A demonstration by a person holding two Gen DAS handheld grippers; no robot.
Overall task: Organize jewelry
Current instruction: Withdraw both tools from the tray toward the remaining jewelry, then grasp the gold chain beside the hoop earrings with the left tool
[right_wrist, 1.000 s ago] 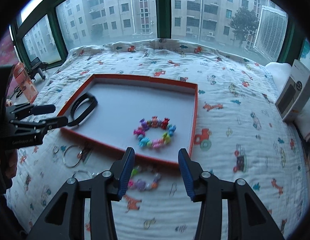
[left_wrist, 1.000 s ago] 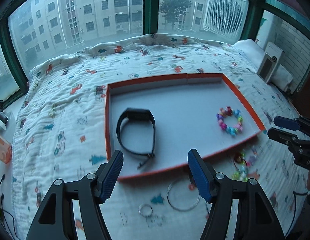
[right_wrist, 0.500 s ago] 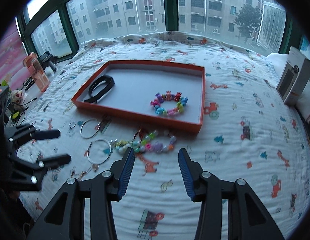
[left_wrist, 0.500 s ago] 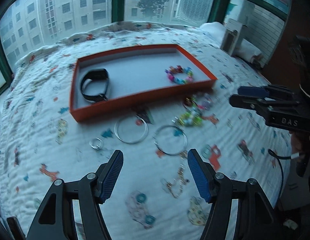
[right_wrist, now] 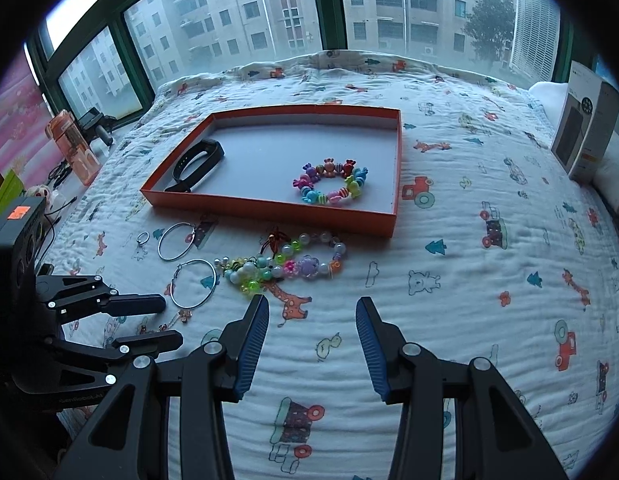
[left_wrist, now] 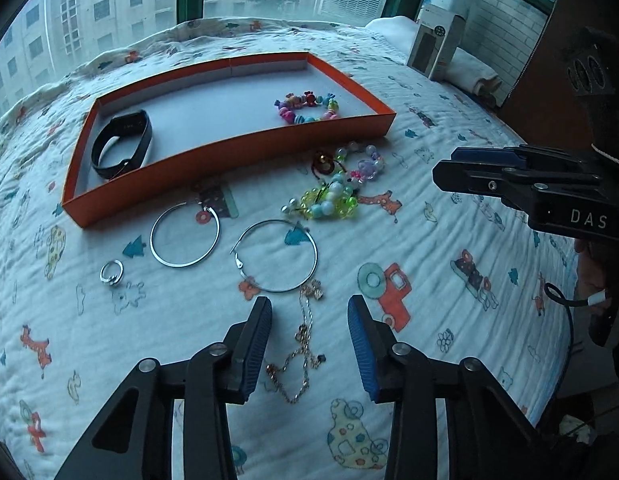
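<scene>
An orange tray [left_wrist: 229, 160] on the printed blanket holds a black wristband [left_wrist: 121, 144] and a candy-bead bracelet [left_wrist: 307, 108]. In front of it lie a tangle of beaded bracelets [left_wrist: 337, 192], two silver hoops [left_wrist: 181, 266] [left_wrist: 316, 254], a small ring [left_wrist: 110, 272] and a gold chain [left_wrist: 305, 344]. My left gripper [left_wrist: 309, 314] hangs over the chain. Its jaws are closing, with the chain between them and untouched by the pads. My right gripper [right_wrist: 311, 306] is open and holds nothing, just short of the beaded bracelets [right_wrist: 285, 264].
A grey-and-white box [right_wrist: 585, 128] stands at the back right by rolled white fabric. An orange bottle [right_wrist: 73, 148] and cables sit off the bed's left side. Windows run along the far edge. A hand [left_wrist: 593, 272] holds the right gripper [left_wrist: 445, 166].
The left gripper drew back from the tray's front wall to the near blanket, over the gold chain, and its jaws narrowed. The right gripper also pulled back from the tray.
</scene>
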